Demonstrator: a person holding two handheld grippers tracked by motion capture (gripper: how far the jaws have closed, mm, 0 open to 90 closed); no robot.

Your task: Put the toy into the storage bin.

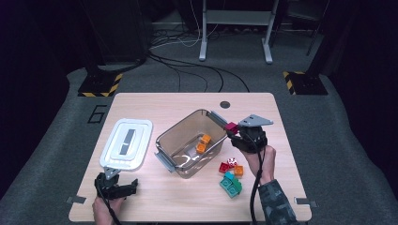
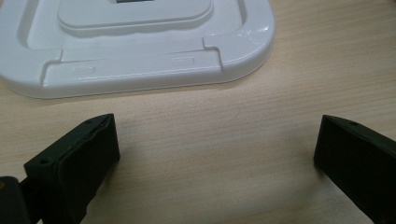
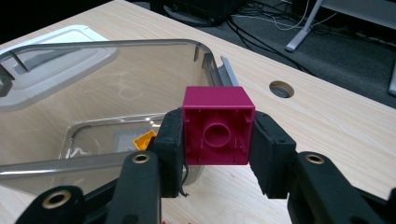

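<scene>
Right gripper (image 3: 217, 140): we have it clamped on a magenta brick (image 3: 218, 125), one pad on each side wall, hollow underside turned toward the gripper's camera.
Magenta brick: it sits between our pads, lifted off the table (image 1: 187, 197), just short of the near corner of the clear bin (image 1: 190, 140).
Handling: we judge the brick light, rigid and hard, with smooth, somewhat slippery plastic walls; the flat opposite sides now pinched look the best hold, since a grip on edges or studs could let it twist out.
Loose bricks (image 1: 231, 177): red, orange, teal and green pieces lie in a cluster on the table behind and below this gripper, toward the person's wrist.
Clear bin: ahead of the gripper, open-topped, latch flaps folded out; orange bricks (image 1: 203, 143) already rest on its floor.
Left gripper (image 2: 215, 149): released, jaws spread wide over bare wood, nothing between them.
White lid (image 2: 140, 51): flat on the table just beyond the left gripper's jaws, apart from them.
Beyond: cables and metal stand legs on the grey floor past the table's far edge.
</scene>
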